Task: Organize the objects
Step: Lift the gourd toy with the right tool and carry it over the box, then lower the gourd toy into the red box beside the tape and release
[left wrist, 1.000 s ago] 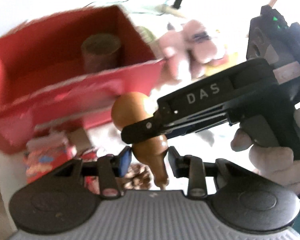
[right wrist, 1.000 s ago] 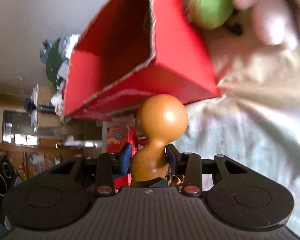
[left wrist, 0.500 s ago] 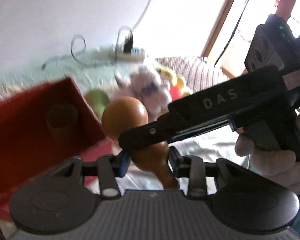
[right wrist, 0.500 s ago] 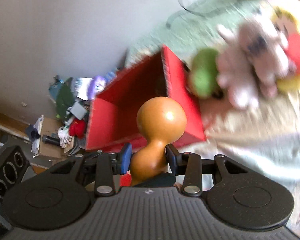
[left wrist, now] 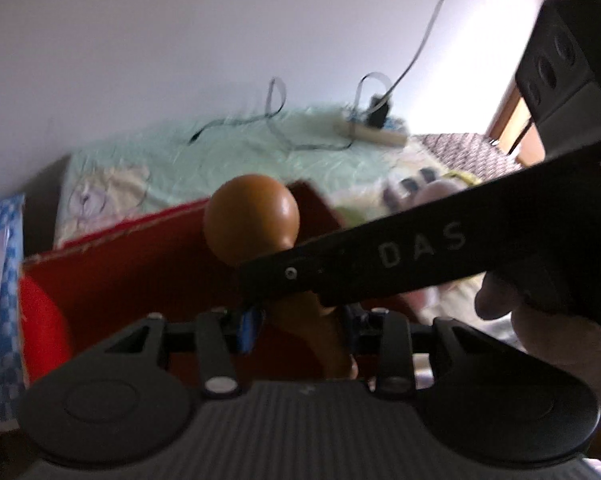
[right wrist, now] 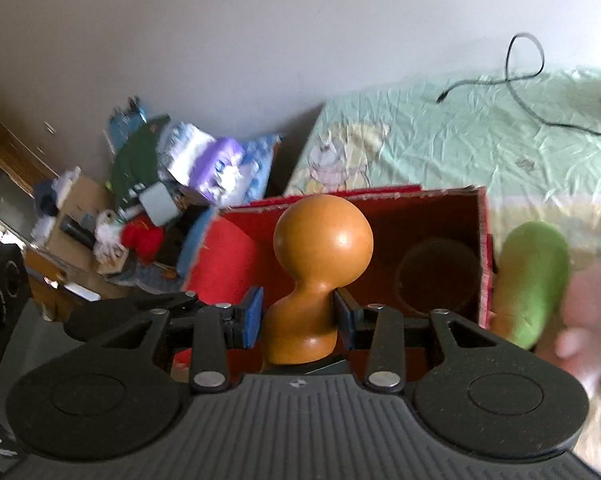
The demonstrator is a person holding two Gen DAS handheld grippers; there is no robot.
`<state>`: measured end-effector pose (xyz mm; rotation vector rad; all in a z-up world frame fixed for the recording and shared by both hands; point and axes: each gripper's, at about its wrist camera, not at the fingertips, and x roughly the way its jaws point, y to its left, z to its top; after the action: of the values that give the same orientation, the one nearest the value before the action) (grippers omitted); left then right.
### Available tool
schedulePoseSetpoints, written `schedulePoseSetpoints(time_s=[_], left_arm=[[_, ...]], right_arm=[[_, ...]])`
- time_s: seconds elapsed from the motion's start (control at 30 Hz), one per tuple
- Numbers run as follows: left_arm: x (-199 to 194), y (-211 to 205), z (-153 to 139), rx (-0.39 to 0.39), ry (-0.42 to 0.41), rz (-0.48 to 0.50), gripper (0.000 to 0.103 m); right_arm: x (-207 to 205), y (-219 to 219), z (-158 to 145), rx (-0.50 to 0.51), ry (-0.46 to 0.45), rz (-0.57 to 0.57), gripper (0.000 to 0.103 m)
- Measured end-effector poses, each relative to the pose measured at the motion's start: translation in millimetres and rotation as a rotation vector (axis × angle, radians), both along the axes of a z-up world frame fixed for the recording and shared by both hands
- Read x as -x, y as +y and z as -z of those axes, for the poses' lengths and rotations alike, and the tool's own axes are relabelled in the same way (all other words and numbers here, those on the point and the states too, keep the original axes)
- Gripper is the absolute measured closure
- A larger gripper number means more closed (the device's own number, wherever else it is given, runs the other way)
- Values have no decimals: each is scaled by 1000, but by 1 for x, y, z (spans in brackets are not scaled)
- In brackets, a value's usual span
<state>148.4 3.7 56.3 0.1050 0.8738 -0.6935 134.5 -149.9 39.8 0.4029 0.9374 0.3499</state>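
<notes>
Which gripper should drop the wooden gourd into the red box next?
Right. The right gripper clamps the orange-brown wooden gourd in front of the open red cardboard box; the left gripper only flanks its lower end.

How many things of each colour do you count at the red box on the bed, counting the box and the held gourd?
Orange: 1, gourd
Red: 1, box
Brown: 1, roll
Green: 1, rounded plush
Pink: 1, blurred plush
Total: 5

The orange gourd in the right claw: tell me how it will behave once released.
The orange gourd looks rigid, keeping its shape between the right claw pads. Its glossy skin suggests slipperiness. With rounded bulbs, it will probably roll or tip inside the red box.
</notes>
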Motion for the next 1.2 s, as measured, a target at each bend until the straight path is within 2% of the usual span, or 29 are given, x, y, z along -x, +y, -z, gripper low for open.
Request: schedulePoseSetpoints(time_s=[0.2,0.4,0.67,0.83,0.93,1.03,1.2], left_arm=[[-33,3,48,-58,137,-8,66],[-35,3,71,-124,213,10,64],[-37,0,78,-170,210,20,46],[-40,0,79,-195,202,11,41],[-38,1,77,-192,182,19,42],[-39,11,73,-156,188,13,42],[-39,36,63,-87,176,-33,47]], right_arm=[[-27,22,35,89,94,-48,62],[-42,31,63,147,171,-52,62],[-47,30,85,172,230,-38,62],[-46,27,88,156,241,-8,61],[-46,26,89,159,248,12,57],[-46,24,90,152,262,22,57],[-45,17,93,120,276,61,60]])
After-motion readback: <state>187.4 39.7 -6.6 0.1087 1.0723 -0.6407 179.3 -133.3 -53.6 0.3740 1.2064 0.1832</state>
